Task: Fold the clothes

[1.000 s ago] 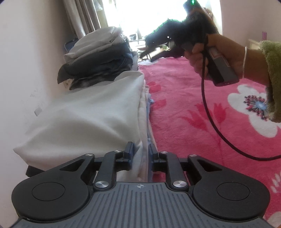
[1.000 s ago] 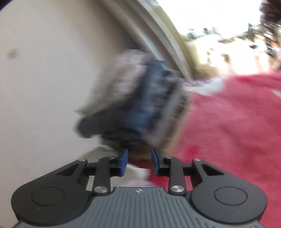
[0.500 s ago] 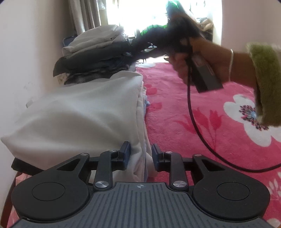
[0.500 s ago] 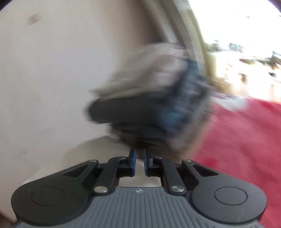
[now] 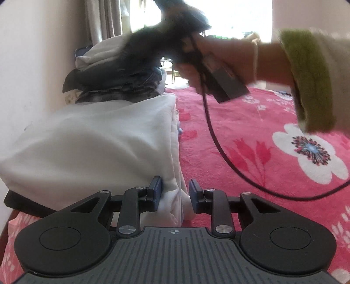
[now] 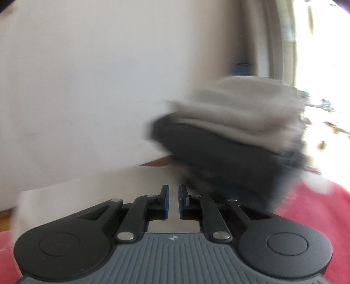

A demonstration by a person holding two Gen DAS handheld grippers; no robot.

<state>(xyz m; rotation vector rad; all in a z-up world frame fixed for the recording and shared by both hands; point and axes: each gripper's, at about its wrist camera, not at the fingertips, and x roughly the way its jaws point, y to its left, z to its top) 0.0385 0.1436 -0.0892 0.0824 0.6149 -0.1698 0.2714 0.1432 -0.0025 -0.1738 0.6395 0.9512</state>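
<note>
A pale wall (image 5: 32,65) fills the space to the left of both grippers, and a bright window (image 5: 236,17) with a curtain (image 5: 102,19) lies far ahead. A pink blanket (image 5: 251,135) with white flowers covers the bed and spreads ahead and to the right of the left gripper (image 5: 175,194).

A folded white cloth (image 5: 94,148) lies on the blanket along the wall, directly ahead of the left gripper and reaching back to its fingers. Its near right edge sits between the jaws, which stand partly apart; the left pad touches the fabric, but the right pad appears clear of it, so no firm pinch shows. Beyond the cloth a stack (image 5: 116,80) of grey, dark and white folded clothes stands by the wall.

The right gripper (image 6: 174,202), held by a hand (image 5: 221,61) in a green cuff (image 5: 310,87), hangs above the stack's right side, a cable (image 5: 218,148) trailing from it. Its jaws are nearly together with a narrow gap and nothing between them. In its blurred view, the stack lies ahead and right.
</note>
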